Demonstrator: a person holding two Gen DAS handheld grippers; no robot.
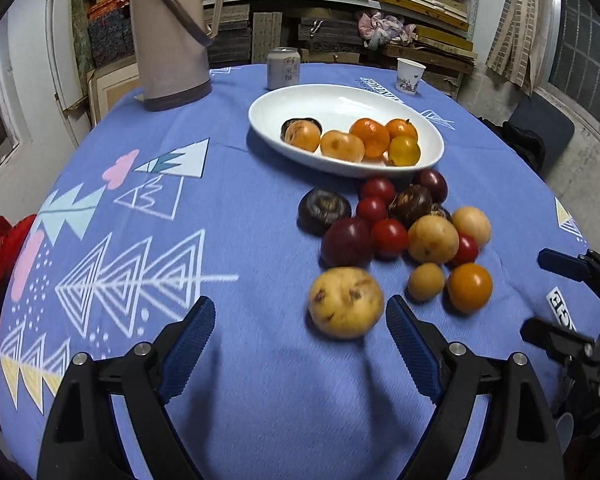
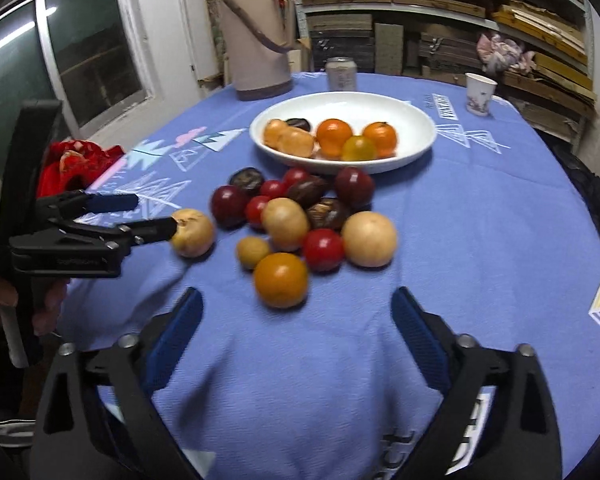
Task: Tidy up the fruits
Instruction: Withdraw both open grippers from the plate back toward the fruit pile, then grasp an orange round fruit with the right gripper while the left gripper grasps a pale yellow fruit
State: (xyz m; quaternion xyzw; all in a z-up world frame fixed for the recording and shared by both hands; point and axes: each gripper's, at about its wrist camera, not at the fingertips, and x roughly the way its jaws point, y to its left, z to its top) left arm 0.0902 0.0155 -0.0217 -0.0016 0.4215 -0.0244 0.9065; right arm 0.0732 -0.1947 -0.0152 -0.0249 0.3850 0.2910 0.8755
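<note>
At lower centre, the left gripper (image 1: 300, 330) (jaws spread, empty) lines up on the yellow fruit (image 1: 345, 302), apparently to grasp it for the white dish (image 1: 300, 98).

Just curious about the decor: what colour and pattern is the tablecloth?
The tablecloth is blue with white triangle trees and pink clouds, clearest in the left wrist view.

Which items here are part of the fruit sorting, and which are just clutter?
Job: white dish already holding some fruit; loose fruit pile on the cloth; yellow fruit nearest the open left gripper; orange fruit ahead of the open right gripper.

Clutter: thermos, can, paper cup, red cloth.
</note>
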